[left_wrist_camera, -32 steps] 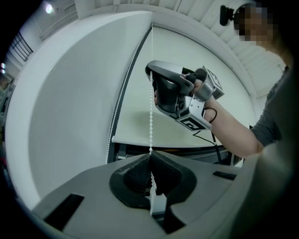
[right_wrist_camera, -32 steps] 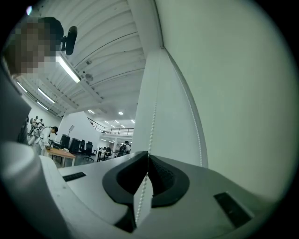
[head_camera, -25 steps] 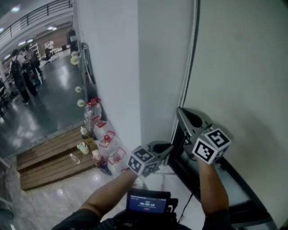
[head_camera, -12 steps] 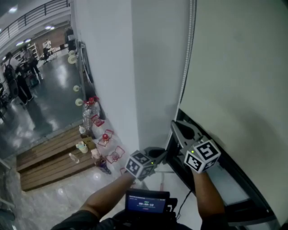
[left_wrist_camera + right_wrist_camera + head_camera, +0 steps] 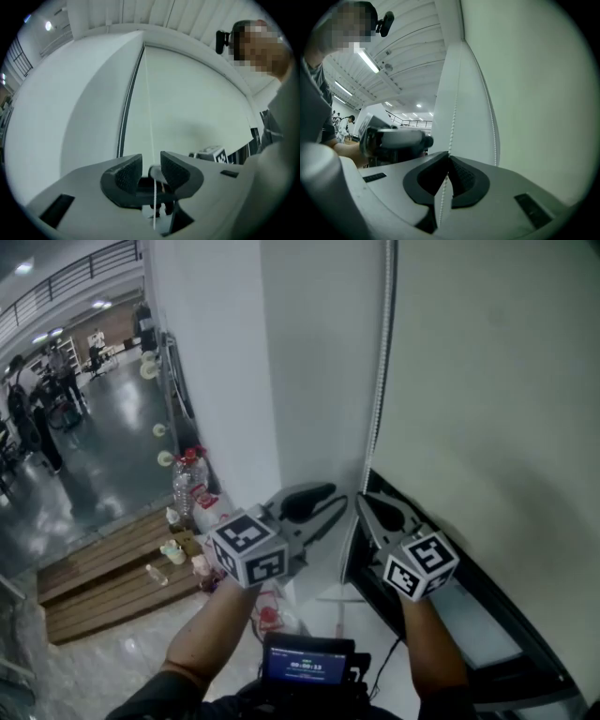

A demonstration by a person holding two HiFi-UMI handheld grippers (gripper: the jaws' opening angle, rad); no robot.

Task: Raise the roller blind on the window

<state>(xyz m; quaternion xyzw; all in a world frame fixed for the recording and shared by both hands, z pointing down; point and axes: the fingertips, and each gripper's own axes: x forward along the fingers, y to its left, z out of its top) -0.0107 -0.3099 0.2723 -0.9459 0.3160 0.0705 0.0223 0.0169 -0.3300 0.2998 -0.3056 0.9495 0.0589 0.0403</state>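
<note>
The pale roller blind (image 5: 487, 381) covers most of the window, with the dark window frame (image 5: 450, 601) showing under its lower edge. Its bead chain (image 5: 380, 362) hangs down the blind's left side. My right gripper (image 5: 364, 501) is shut on one strand of the chain (image 5: 452, 117); the other strand (image 5: 490, 112) hangs free beside it. My left gripper (image 5: 336, 504) is level with the right one, just to its left. Its jaws have just been opening and now stand open (image 5: 151, 171). The chain (image 5: 147, 93) runs between the pads (image 5: 125, 174), which do not press on it.
A white pillar (image 5: 216, 381) stands directly left of the window. Bottles and red-topped items (image 5: 192, 479) sit on the floor at its foot, by a wooden pallet (image 5: 103, 568). People (image 5: 28, 418) stand far off at the left. A small screen (image 5: 307, 659) hangs at my chest.
My left gripper has risen from below the right one to its level, and its jaws have opened. The right gripper has sunk a little, still shut on the chain.
</note>
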